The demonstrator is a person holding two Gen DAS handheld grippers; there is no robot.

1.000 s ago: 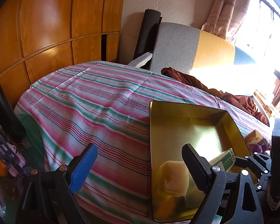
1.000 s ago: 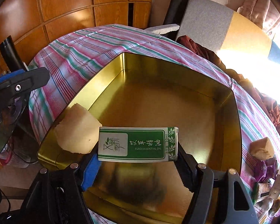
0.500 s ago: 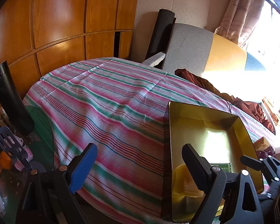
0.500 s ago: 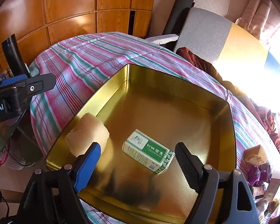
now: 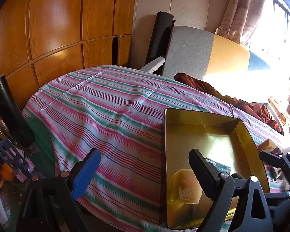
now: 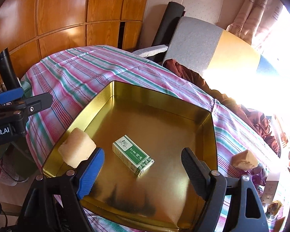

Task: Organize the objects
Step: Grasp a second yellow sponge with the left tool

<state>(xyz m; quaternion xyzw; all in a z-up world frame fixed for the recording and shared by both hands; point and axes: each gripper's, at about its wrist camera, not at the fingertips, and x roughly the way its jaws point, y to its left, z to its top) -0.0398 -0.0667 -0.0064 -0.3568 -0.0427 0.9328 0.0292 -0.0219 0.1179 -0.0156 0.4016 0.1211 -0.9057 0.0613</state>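
Observation:
A gold tin tray (image 6: 164, 104) sits on the striped tablecloth. A green and white essential-oil box (image 6: 133, 159) lies flat inside it, next to a yellow sponge (image 6: 77, 147) at the tray's left corner. My right gripper (image 6: 142, 171) is open and empty just above the box. In the left wrist view the tray (image 5: 203, 116) is at the right with the sponge (image 5: 185, 185) and a bit of the box (image 5: 219, 166) inside. My left gripper (image 5: 145, 172) is open and empty over the tablecloth, left of the tray.
A second sponge (image 6: 244, 159) lies on the cloth right of the tray, near small packets (image 6: 270, 185). The striped tablecloth (image 5: 106, 106) covers the round table. A black flask (image 5: 7, 112) and a blue spatula (image 5: 9, 154) stand at the left. A grey and yellow cushion (image 5: 203, 52) is behind.
My right gripper opened and let go of the green box, which dropped flat into the tray. Both grippers have pulled back and up from the tray.

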